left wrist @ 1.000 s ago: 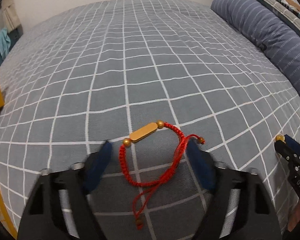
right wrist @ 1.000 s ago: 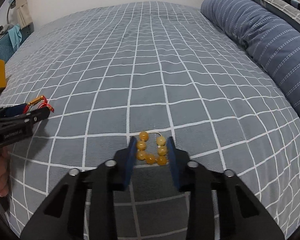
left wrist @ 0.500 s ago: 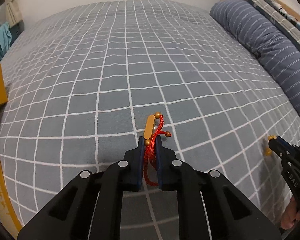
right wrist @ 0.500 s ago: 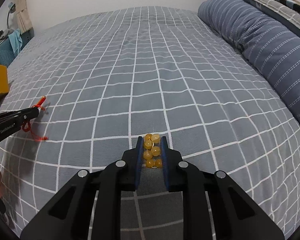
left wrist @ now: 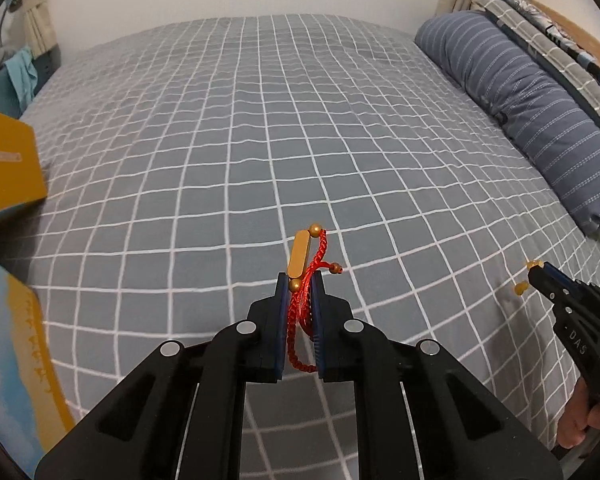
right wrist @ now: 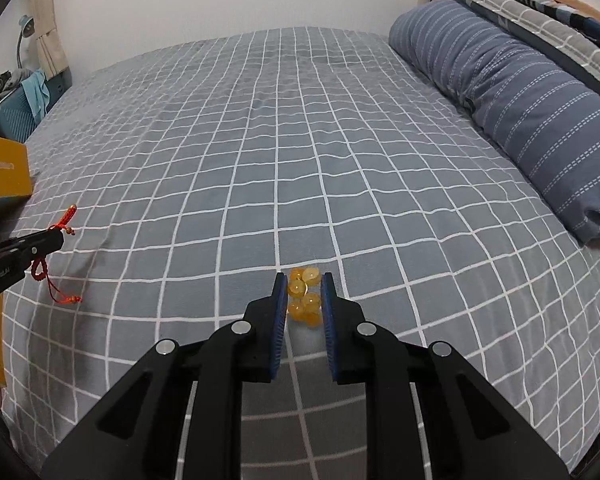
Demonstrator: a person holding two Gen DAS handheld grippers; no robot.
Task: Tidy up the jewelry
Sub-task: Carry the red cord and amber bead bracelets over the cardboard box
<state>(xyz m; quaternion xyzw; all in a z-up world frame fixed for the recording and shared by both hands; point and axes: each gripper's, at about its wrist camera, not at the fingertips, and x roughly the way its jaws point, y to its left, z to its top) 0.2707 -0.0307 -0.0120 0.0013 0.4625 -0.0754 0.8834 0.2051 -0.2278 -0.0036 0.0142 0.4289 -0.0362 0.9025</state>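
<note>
Here left claw (left wrist: 299, 284) clamps red bracelet (left wrist: 305, 280) — right claw (right wrist: 304, 286) clamps amber beads (right wrist: 305, 298).

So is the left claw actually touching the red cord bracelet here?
Touching. In the left wrist view the left claw has its blue pads pressed against the red cord bracelet from both sides, with the cord bunched between them and no gap.

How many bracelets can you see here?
2. A red cord bracelet is pinched in the left tongs; a yellow bead bracelet is bunched between the right tongs. Others may lie out of view.
</note>
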